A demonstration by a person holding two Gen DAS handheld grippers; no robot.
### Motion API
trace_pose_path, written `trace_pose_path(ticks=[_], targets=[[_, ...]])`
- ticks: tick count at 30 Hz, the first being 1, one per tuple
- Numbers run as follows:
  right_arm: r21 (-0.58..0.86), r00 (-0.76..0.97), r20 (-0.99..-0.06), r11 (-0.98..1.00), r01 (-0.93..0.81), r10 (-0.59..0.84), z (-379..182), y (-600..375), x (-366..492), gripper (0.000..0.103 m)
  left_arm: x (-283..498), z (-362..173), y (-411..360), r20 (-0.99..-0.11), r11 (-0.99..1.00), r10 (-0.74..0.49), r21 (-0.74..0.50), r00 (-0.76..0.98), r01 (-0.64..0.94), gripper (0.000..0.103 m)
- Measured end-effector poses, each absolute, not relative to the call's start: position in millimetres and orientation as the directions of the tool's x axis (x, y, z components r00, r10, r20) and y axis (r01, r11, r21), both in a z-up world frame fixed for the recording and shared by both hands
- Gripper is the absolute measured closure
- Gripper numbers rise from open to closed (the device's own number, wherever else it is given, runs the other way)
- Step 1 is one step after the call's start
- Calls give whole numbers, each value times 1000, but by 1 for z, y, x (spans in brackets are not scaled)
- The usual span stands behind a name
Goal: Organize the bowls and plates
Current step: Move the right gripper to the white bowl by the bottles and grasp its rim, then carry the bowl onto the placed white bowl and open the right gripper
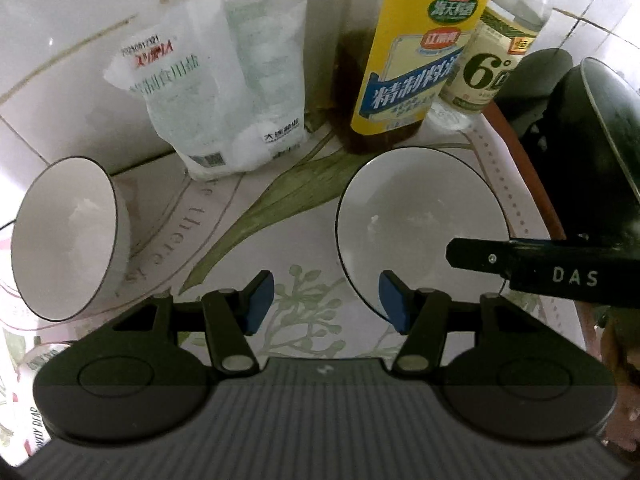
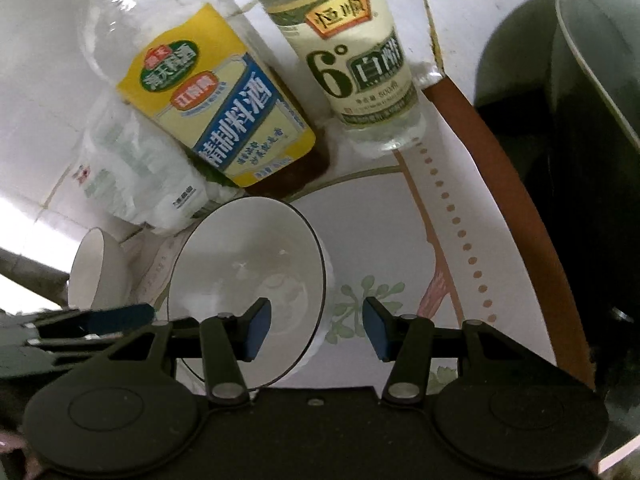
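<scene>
— Both jaws stand apart, yes? Anything between them?

— Apart on both. The left gripper [image 1: 326, 300] has only bare cloth [image 1: 224, 232] between its blue pads, so it grips nothing. The right gripper [image 2: 316, 328] straddles the near rim of the right bowl [image 2: 248, 280]: one pad sits over the bowl's inside, the other outside it, and neither presses on the rim.

— What is the surface?

— A table under a pale cloth printed with green leaves and some lettering. White tiled wall rises straight behind it. A brown table edge [image 2: 516, 208] shows on the right, where the cloth stops.

— Where are the bowls?

— Two white bowls with dark rims, both on the cloth. The left bowl [image 1: 68, 236] stands near the left margin, well apart from the right one, which stands ahead of the grippers. Open cloth lies between them.

— What crowds the back?

— A salt bag [image 1: 236, 92], a yellow-label bottle [image 1: 408, 60] and a vinegar bottle [image 1: 484, 64], lined along the wall just behind the right bowl.

— And to the right?

— A dark pot [image 1: 596, 152] stands past the table edge, close to the right bowl. In the left wrist view, a black finger of the right gripper reaches across that bowl's right rim.
</scene>
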State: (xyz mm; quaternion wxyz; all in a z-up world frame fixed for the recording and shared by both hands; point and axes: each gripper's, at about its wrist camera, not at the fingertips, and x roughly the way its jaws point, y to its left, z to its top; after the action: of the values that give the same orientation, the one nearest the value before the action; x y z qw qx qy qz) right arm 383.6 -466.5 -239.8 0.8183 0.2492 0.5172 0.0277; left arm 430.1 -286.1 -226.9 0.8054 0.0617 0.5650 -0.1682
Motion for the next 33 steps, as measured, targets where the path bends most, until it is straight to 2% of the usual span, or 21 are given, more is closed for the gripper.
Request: trace_pose_path(ticks=[1,2,5,7,13,33], targets=[[444,466,-831,867,226,304,-240,-467,385,48,431,-229,-287,-930,934,-206,-95,303,345,50],[446,467,-831,862,239,301,-241,-468,385,51,432,-230,-288,-930,931,-211,-97,300,353,62],[447,463,-837,853,271,291,-244,-469,385,81,432,-233,-289,-931,925,-241,-135,274,357,85],[442,466,-838,853,278,282,-243,-468,383,88,431,-233,-292,-931,924,-250,-146,268,353,90],[386,468,-854,880,276,228,-234,-459,378,89,420,-226,-300,-933,925,-227,-117,278,363,90],[397,487,-818,913,89,308,-134,-427,293,86,314,-127,-249,-882,929,-264,-125,390,348,90]])
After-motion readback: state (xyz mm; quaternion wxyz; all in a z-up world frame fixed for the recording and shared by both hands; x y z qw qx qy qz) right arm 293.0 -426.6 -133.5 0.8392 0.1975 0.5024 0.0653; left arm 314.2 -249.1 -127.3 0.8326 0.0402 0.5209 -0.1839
